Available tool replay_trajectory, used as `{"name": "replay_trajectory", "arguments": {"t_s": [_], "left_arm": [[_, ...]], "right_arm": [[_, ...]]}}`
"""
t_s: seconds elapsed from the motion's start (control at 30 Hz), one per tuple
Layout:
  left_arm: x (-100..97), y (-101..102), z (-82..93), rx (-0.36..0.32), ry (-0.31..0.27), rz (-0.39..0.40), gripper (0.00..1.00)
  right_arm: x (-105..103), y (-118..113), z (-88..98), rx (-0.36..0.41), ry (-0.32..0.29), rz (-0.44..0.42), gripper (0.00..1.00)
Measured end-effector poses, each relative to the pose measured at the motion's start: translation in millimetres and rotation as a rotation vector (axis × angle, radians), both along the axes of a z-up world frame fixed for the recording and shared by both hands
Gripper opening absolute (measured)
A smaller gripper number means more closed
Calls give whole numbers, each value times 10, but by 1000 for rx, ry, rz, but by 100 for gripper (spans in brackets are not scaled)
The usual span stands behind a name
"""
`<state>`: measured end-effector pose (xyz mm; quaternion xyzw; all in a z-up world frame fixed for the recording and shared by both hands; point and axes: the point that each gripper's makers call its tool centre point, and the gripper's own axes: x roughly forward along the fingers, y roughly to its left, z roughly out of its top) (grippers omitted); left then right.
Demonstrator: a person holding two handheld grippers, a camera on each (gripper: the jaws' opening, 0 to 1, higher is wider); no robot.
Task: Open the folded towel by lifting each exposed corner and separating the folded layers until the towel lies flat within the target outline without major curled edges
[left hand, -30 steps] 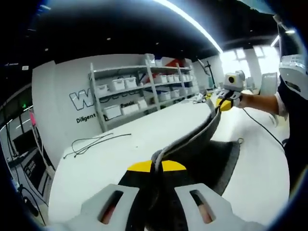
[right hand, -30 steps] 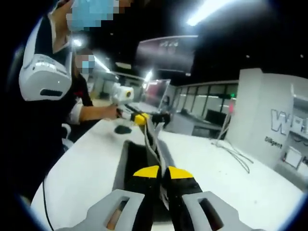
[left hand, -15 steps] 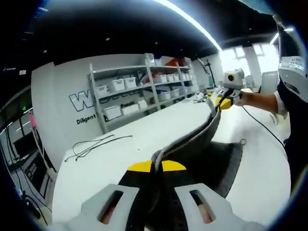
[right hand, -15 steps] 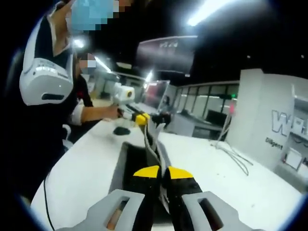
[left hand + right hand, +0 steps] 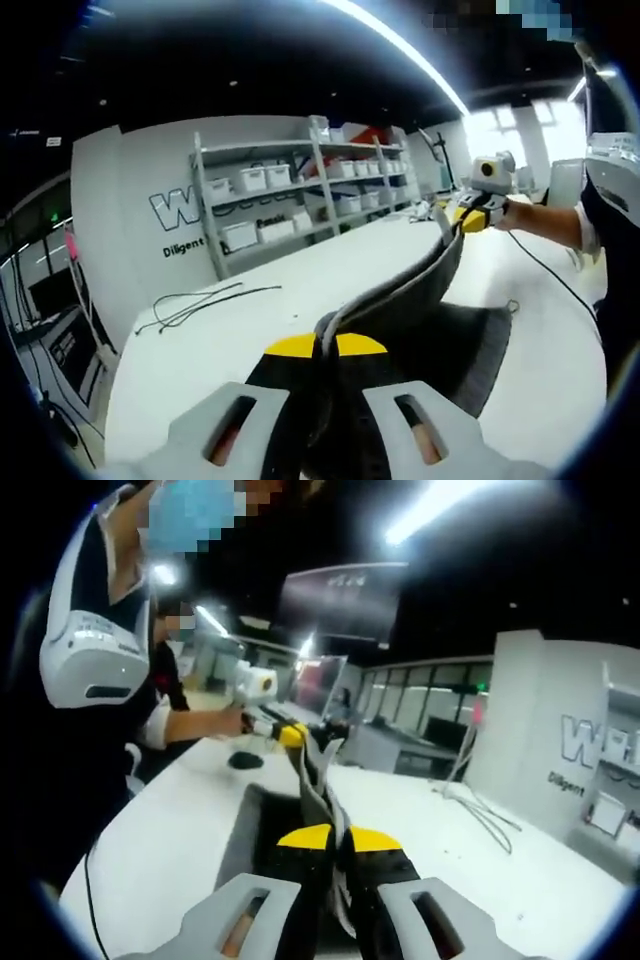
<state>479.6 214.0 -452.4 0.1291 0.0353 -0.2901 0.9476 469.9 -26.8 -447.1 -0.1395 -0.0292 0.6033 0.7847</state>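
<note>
A dark grey towel (image 5: 430, 320) is held up off the white table (image 5: 240, 330), stretched between both grippers, with its lower part hanging down to the tabletop. My left gripper (image 5: 325, 345) is shut on one corner of the towel. In the left gripper view the right gripper (image 5: 462, 215) grips the far corner, held by a person's hand. My right gripper (image 5: 338, 838) is shut on its own towel (image 5: 318, 780) corner. In the right gripper view the left gripper (image 5: 292, 734) pinches the opposite end.
Metal shelves (image 5: 300, 195) with white bins stand behind the table. Black cables (image 5: 195, 300) lie on the table at the left. A person (image 5: 95, 680) stands close on the left of the right gripper view. A small dark object (image 5: 245, 761) rests on the table (image 5: 170, 850).
Both grippers have risen slightly with the towel held taut; the towel's hanging part has shifted a little. Both grips are unchanged.
</note>
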Motion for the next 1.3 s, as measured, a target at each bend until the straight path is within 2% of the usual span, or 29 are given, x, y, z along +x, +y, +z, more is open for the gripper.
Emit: {"name": "replay_trajectory", "arguments": {"t_s": [0.1,0.37,0.8,1.0,1.07,1.13,1.2,1.3], "left_arm": [[45,8,20,14,-11,9,3],[133,8,88,-8,-27,11,4],[180,-5,137,-48,-46,24,4],[207,2,157,-48,-50,19,4],[211,24,172,-51,-46,11,4],[218,29,143,-68,-16,-1,4],[219,22,107,-52,-4,-10,4],[217,36,160,-53,-11,-26,4]], "right_arm": [[33,2,16,8,-2,-4,1],[107,-10,51,19,-3,-23,1],[204,-24,91,22,-18,-52,1],[231,-14,149,6,-24,-40,1],[243,4,155,2,-11,-30,1],[252,15,140,-16,-3,-24,1],[269,20,160,-24,-18,-28,1],[281,30,212,-24,-14,-12,1]]}}
